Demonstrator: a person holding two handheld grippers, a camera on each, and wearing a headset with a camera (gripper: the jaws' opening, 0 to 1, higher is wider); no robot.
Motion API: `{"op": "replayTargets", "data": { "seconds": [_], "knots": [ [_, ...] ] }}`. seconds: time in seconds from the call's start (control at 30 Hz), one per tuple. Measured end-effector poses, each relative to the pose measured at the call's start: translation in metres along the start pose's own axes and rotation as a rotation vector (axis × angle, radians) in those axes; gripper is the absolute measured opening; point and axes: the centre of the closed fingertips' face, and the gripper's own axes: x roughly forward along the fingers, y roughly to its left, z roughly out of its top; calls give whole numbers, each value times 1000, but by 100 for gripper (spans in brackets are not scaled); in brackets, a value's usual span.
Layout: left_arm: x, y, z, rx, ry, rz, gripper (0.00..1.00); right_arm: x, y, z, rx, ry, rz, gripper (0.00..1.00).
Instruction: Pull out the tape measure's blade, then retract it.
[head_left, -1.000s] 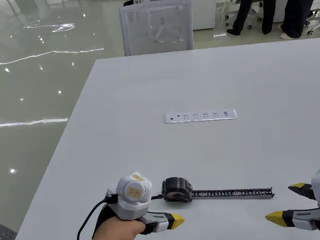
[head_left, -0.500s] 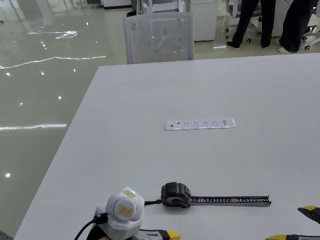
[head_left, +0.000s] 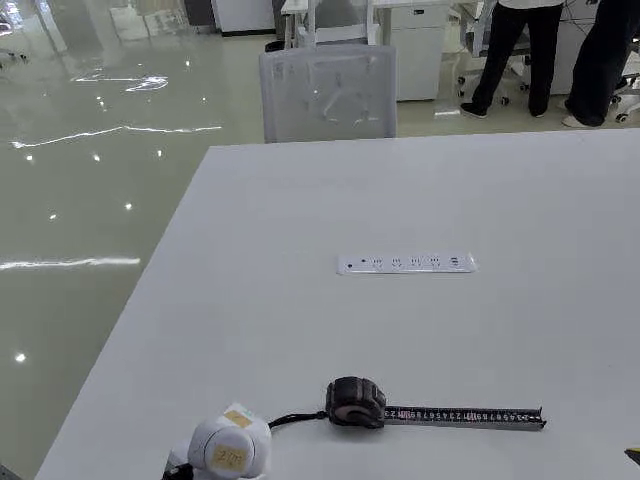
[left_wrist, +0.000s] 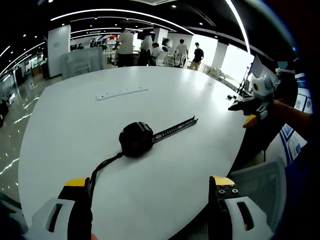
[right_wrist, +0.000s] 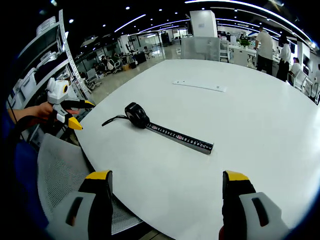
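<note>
A black tape measure lies near the front edge of the white table, and nothing holds it. Its blade runs out to the right, flat on the table. In the left gripper view the tape measure is ahead of my left gripper, which is open and well short of it. My right gripper is also open, back from the blade and off the table's edge. Each gripper shows in the other's view, the right gripper and the left gripper, both held in the air beside the table.
A white power strip lies at mid-table. A grey mesh chair stands at the far edge, with people on the glossy floor behind it. The table's left edge drops to that floor. Another mesh chair sits below the front edge.
Both grippers have drawn back from the table toward the person, their jaws dropping out of the bottom of the head view. The tape measure and its extended blade lie as before.
</note>
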Motion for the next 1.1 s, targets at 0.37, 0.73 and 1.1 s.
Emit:
{"op": "replayTargets", "data": {
  "seconds": [0.37,0.73,1.1],
  "knots": [
    [-28,0,-1,-17,-15,24,96,-26,12,3,10,-13,-16,94],
    [-57,-7,-9,-32,-15,46,99,-50,22,7,18,-18,-32,96],
    [-76,-9,-6,-36,-30,68,99,-69,25,2,20,-21,-49,98]
  ]
}}
